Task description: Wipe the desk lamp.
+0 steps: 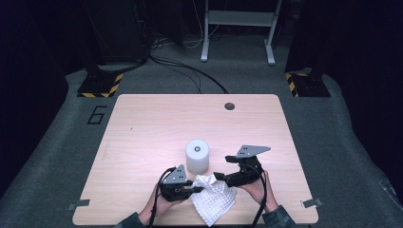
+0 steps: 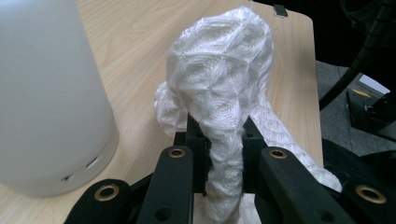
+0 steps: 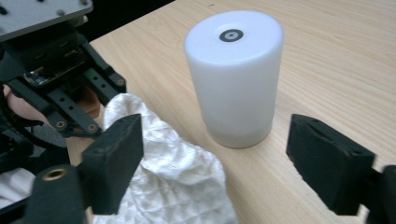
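Observation:
A crumpled white quilted cloth (image 1: 215, 198) lies near the table's front edge, between my two grippers. My left gripper (image 1: 197, 189) is shut on a bunched fold of the cloth (image 2: 219, 84), which rises between its black jaws (image 2: 223, 135). A white cylinder (image 1: 197, 155) with a small dark ring on its top stands upright just behind the cloth, close to the left gripper (image 2: 46, 93). My right gripper (image 1: 219, 176) is open to the right of the cloth. Its jaws (image 3: 219, 142) stand wide apart with nothing pressed between them, facing the cylinder (image 3: 236, 74), the cloth (image 3: 163, 172) and the left gripper (image 3: 95, 105).
The light wooden table (image 1: 142, 123) has a dark round hole (image 1: 229, 106) near its far edge. Beyond it stand two bases with yellow-black stripes (image 1: 97, 85), a white frame (image 1: 237, 28) and cables on grey floor. A "6" (image 1: 97, 114) marks the floor.

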Demonstrator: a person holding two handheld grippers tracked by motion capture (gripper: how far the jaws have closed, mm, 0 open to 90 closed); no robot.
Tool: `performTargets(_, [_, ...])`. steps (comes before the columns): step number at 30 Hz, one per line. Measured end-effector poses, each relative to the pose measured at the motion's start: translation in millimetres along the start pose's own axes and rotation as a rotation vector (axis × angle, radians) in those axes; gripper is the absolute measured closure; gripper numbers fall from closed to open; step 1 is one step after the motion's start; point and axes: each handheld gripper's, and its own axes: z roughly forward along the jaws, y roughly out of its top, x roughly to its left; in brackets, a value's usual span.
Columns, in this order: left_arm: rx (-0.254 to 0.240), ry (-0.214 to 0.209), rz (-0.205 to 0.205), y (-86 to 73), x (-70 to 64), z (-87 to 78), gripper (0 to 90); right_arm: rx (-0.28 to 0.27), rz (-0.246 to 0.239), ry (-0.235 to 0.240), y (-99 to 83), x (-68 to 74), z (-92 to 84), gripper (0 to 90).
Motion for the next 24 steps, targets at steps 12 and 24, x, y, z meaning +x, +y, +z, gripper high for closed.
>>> performTargets(12, [0.042, 0.053, -0.053, -20.6, 16.1, -36.4, 80.4, 0.019, 0.007, -0.027, 8.0, -12.3, 18.1, 0.0])
performTargets(24, [0.093, 0.221, -0.082, -27.5, 47.1, -80.7, 80.3, 0.034, -0.022, -0.024, 16.9, -16.6, 35.4, 0.0])
